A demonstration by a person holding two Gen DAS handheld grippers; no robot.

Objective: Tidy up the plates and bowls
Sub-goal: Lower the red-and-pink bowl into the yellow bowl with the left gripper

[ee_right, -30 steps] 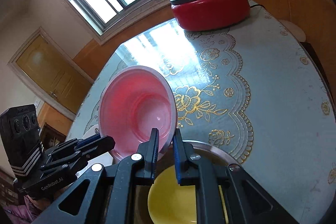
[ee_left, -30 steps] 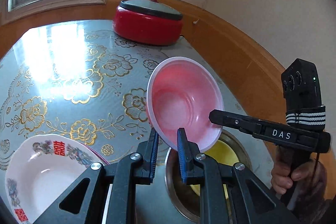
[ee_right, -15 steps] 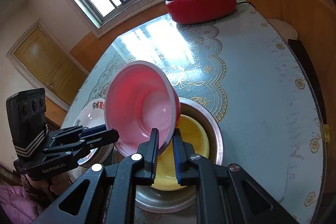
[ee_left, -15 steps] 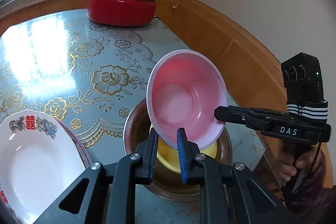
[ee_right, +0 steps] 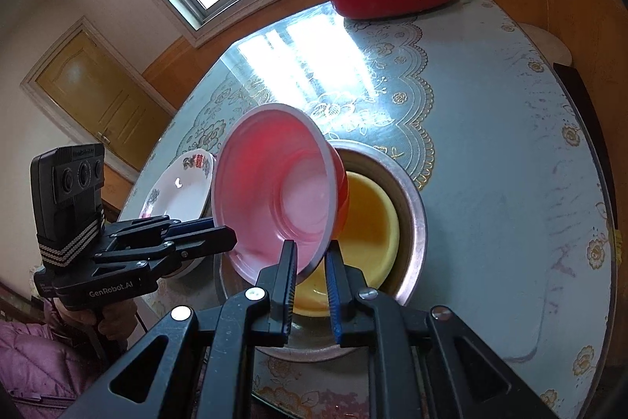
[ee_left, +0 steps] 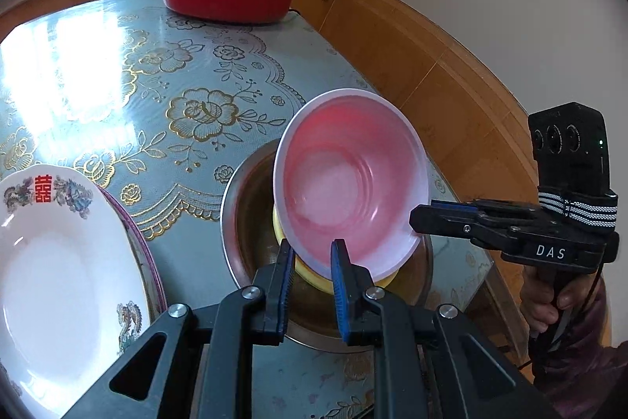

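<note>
Pink bowl (ee_left: 349, 179) tilted, rim between both down-angled tongs, left (ee_left: 312, 254) and right (ee_right: 310, 254).

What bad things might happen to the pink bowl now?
1. The pink bowl hangs tilted, pinched only at its rim by the left tool and right tool; it might slip.
2. Dropped crooked, it may not nest in the yellow bowl inside the metal basin.
3. The white plate sits close by; a swing could bump it.

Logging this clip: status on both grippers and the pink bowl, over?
Left gripper and right gripper both shut on pink bowl rim. Bowl tilted over yellow bowl inside metal basin. Nothing in the way.
</note>
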